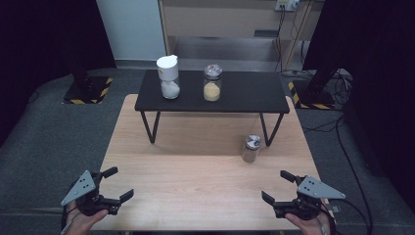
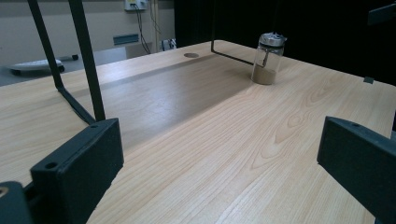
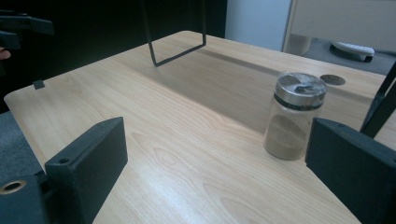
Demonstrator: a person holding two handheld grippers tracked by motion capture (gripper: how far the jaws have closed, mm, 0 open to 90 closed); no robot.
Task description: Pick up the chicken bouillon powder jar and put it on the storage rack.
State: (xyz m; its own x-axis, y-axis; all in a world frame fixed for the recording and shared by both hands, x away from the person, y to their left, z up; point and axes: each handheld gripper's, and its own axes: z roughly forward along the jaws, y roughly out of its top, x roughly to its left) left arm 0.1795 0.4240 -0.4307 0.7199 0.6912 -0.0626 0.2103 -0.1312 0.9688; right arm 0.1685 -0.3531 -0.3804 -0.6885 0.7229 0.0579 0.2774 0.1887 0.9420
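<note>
One jar [image 1: 251, 149], near tabletop's right edge: glass, metal cap, part-filled, light, stiff, slippery, breakable; grip mid-body. Right gripper [image 1: 277, 187] and left gripper [image 1: 116, 183] spread, empty.

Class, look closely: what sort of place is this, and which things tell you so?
Probably a lab or test room: black curtains, hazard-striped stand bases on grey carpet, and cables trailing past the wooden table.
</note>
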